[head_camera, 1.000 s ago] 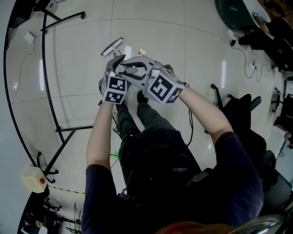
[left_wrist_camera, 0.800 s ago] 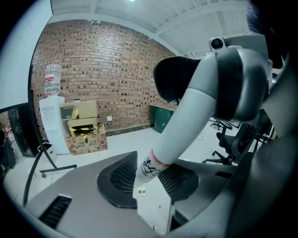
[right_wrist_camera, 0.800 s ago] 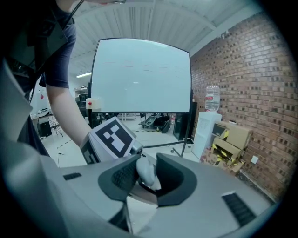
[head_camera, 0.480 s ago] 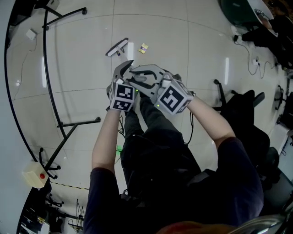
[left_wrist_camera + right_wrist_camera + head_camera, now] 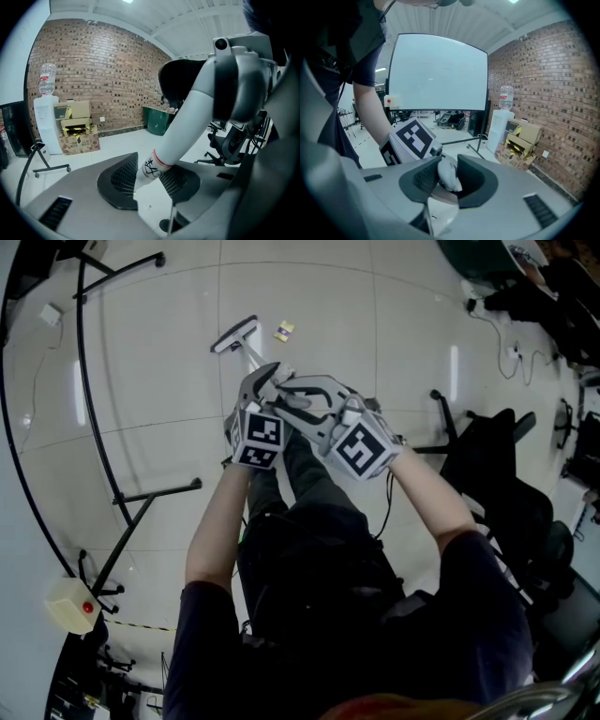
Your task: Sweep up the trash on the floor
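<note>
Left tongs [image 5: 149, 174] and right tongs [image 5: 446, 177] each clamp the white broom handle [image 5: 185, 122]; in the head view the grips are hard to make out. Only that view shows the broom head [image 5: 234, 334] on the far floor [image 5: 169, 381], with the trash scrap [image 5: 283, 331] near it on the right.

Office chair [image 5: 511, 486], water dispenser [image 5: 46, 129]

**Floor: state and contents**

Floor [image 5: 169, 381]: pale glossy tile, thin grout lines, streaks of ceiling-light glare.
- Broom [image 5: 234, 335]: white head down on the tiles, far side.
- Scrap of trash [image 5: 283, 331]: small, yellowish, just beside the broom head, apart from it.
- Black stand [image 5: 150, 495]: legs splayed on the tiles, left.
- Office chair [image 5: 487, 465] on the right; loose cables [image 5: 514, 360] beyond it.
- Beige box [image 5: 70, 606] with a red button, lower left.
- By the brick wall: cardboard boxes [image 5: 77, 133], water dispenser [image 5: 47, 126], green bin [image 5: 157, 119].
</note>
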`<state>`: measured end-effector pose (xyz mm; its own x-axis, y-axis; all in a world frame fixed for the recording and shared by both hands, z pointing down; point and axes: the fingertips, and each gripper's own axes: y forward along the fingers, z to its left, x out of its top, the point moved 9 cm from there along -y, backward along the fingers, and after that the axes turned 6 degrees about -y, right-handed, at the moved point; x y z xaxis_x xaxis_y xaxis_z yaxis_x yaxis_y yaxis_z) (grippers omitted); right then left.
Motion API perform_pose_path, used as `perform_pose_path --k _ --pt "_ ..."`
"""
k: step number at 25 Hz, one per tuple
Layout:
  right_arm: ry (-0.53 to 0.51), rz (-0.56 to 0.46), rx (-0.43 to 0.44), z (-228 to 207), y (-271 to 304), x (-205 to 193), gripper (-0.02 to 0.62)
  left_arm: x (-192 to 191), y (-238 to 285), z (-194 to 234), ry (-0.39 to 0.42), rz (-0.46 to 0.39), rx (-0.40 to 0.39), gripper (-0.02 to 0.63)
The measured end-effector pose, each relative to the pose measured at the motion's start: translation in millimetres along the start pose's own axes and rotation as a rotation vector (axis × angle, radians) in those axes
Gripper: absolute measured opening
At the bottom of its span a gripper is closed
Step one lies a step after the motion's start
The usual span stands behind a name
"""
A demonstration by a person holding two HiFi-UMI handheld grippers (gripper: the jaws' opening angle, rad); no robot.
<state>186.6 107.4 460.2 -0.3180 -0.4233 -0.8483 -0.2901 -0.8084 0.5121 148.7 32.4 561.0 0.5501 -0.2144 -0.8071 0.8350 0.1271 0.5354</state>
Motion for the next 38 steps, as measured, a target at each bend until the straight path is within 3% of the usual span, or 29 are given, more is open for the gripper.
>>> perform_pose_path --k 13,23,31,38 --pt "-0.072 0.04 0.087 -4 -34 -14 0.118 2 15 -37 -0.017 0.008 0.043 0.118" --pt "-0.058 0.027 0.074 -12 -59 -22 0.118 13 27 -58 -0.014 0.006 0.02 0.118" --pt "-0.013 -0.012 0.023 -26 -62 -21 0.118 24 34 -53 0.033 -0.001 -0.01 0.118" --pt "0.057 -0.126 -0.11 -59 -32 4 0.115 58 33 -8 0.18 -0.009 -0.002 0.1"
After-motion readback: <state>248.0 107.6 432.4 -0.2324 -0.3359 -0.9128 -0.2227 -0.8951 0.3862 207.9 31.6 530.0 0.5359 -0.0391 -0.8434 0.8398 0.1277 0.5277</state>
